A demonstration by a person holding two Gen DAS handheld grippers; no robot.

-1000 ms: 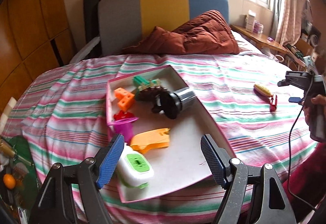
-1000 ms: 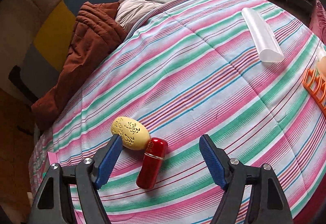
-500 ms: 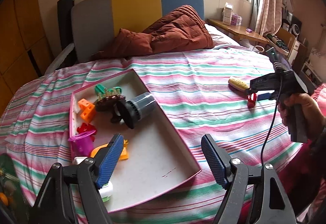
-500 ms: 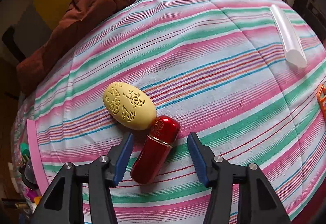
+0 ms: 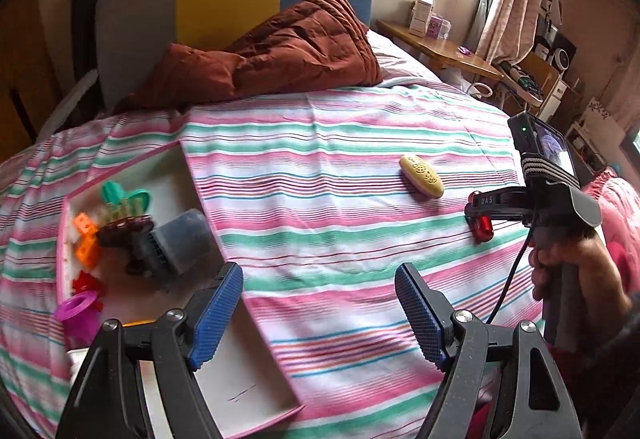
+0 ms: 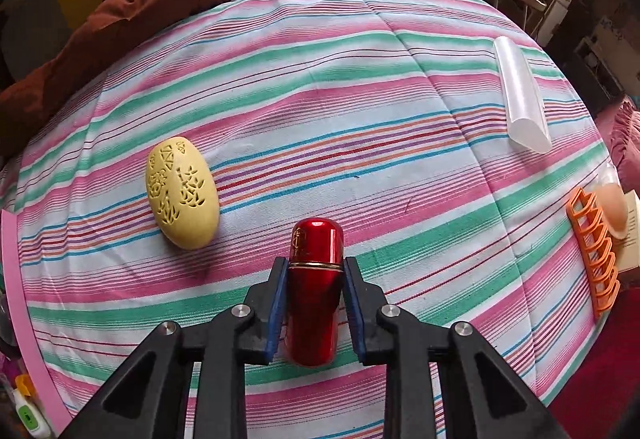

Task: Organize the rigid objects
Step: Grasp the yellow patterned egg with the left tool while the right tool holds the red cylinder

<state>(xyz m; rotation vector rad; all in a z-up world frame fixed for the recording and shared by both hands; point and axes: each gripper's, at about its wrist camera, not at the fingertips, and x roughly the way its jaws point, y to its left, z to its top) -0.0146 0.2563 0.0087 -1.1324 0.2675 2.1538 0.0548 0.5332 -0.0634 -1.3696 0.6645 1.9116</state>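
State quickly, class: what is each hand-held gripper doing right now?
Left hand-held gripper: open, holding nothing.
Right hand-held gripper: closed on the red capsule.

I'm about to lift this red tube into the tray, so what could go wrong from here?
The right gripper, jaws just closed, pinches the glossy red tube on its rounded sides, so it might slip or swing. The yellow egg-shaped case lies close by and could get knocked. The tray is already crowded at one end.
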